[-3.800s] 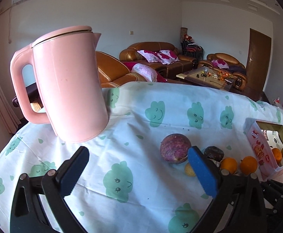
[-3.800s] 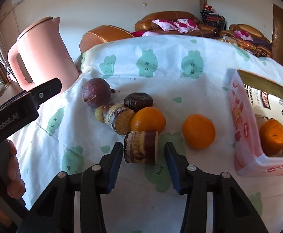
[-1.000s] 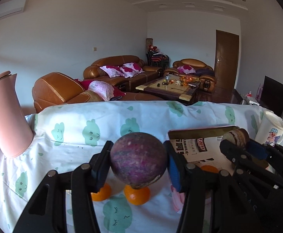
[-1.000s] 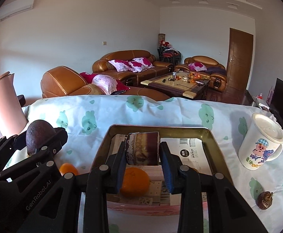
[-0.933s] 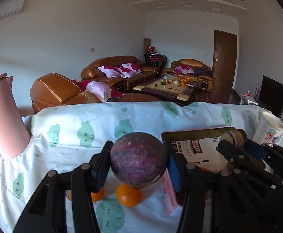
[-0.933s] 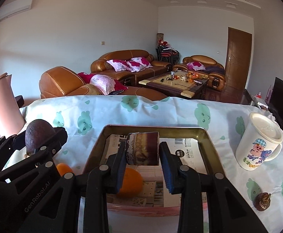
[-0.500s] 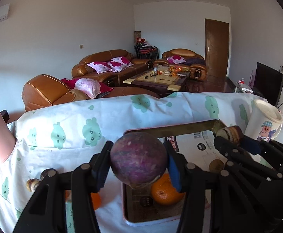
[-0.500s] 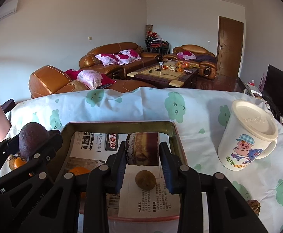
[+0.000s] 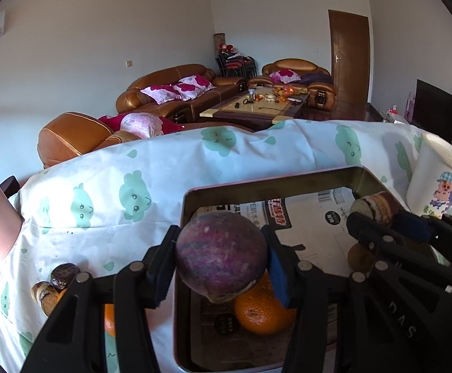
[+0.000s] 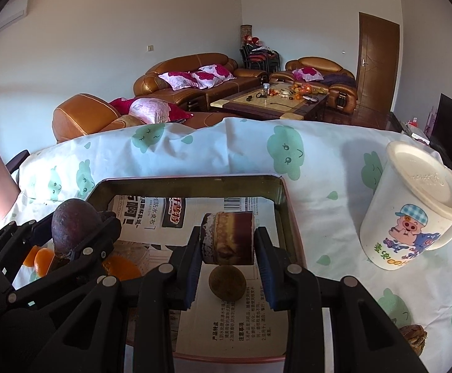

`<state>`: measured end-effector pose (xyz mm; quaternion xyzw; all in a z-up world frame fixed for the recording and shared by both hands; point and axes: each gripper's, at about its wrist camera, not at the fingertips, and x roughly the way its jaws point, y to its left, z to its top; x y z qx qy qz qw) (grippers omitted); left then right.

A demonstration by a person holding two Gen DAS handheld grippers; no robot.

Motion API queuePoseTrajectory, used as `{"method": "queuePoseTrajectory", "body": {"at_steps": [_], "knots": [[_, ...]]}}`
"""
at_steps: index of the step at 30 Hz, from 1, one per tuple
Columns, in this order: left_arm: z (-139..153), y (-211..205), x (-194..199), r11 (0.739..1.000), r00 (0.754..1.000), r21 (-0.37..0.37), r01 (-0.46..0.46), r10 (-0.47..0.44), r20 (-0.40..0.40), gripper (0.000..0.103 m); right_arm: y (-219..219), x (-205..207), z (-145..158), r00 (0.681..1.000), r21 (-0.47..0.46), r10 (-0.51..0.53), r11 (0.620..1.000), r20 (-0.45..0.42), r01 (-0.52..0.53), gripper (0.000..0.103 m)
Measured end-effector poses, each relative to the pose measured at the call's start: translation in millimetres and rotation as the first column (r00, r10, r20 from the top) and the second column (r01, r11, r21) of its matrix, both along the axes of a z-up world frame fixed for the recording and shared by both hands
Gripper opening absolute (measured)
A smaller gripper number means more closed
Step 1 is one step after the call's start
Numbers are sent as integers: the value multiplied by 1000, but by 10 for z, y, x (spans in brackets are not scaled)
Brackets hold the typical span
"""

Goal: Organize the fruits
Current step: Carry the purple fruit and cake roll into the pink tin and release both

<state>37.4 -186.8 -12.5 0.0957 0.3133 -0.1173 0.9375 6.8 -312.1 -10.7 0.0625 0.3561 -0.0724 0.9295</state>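
Both grippers have come over the tin box [image 10: 289,217]: left gripper [image 9: 222,267] jaws clamp the purple passion fruit [image 9: 221,256], right gripper [image 10: 227,248] jaws clamp the brown-banded chunk [image 10: 228,237]; release seems next.

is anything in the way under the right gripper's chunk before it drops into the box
Yes. A small brown round fruit lies on the box floor directly under the cut chunk held in the right gripper. The paper beside it looks bare.

Mottled purple fruit [image 9: 221,253], orange tangerine [image 9: 261,315], white tablecloth [image 9: 163,180] with green smiling clouds, pink-rimmed tin [image 10: 291,214].
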Motion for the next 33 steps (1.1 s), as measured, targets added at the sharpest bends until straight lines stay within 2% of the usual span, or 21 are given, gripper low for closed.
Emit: {"method": "queuePoseTrajectory", "body": {"at_steps": [11,15,17,20,25,28,30,33], "knots": [[-4,66,-4,1000,1000,-9,-19,19,-8,54,-13,26,-44,999,57,41,998,0,-41,36],[61,39,-92,999,999,27,-28,27,47,56,-38,34,-40,998,84,55,995,4,-55,36],[103,49,-126,999,997,36,-39,36,68,63,-36,25,-21,998,82,56,995,12,-57,36],[155,133,-145,998,996,11,-58,58,65,77,-40,2,20,998,76,51,996,34,-53,36],[246,262,-213,996,992,-4,-85,85,97,92,-39,-51,85,995,94,53,994,82,-61,37],[295,338,-264,994,986,-15,-111,112,124,97,-34,-96,116,992,94,37,994,120,-49,50],[322,406,-281,992,984,-27,-123,125,128,101,-39,-130,132,989,91,18,995,145,-31,66],[340,502,-296,992,984,-37,-124,127,123,103,-10,-173,152,985,70,-13,998,169,1,70]]}}
